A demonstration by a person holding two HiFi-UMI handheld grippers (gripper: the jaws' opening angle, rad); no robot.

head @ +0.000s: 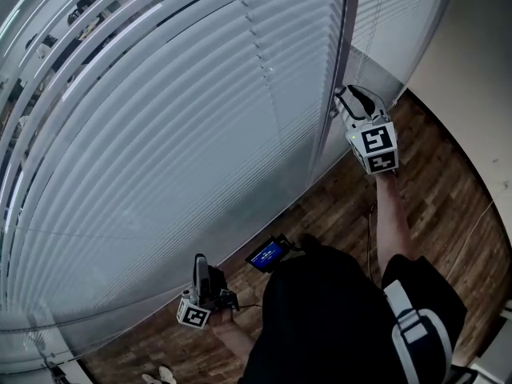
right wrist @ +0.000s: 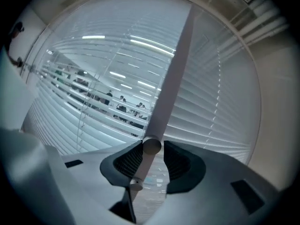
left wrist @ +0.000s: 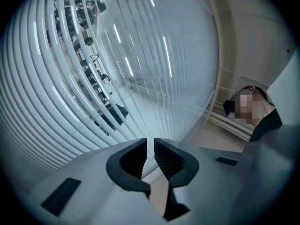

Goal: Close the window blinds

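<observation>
White slatted blinds (head: pixel 160 134) cover the big window. Dark gaps between the slats show at the upper left, and people and lights show through them (right wrist: pixel 93 102). The grey tilt wand (right wrist: pixel 171 78) hangs down in front of the slats, and its lower end sits between the jaws of my right gripper (right wrist: pixel 152 156), which is shut on it. In the head view the right gripper (head: pixel 346 96) is raised beside the window post. My left gripper (head: pixel 200 261) is held low near the sill, pointing up at the blinds (left wrist: pixel 56 102). Its jaws (left wrist: pixel 150 151) are shut, with nothing between them.
A grey window post (head: pixel 330 110) divides this blind from a second blind (head: pixel 392 22) at the right. Wooden floor (head: pixel 448 206) runs below, with a pale wall (head: pixel 480 70) at the right. A small device with a blue screen (head: pixel 266 255) is at the person's waist.
</observation>
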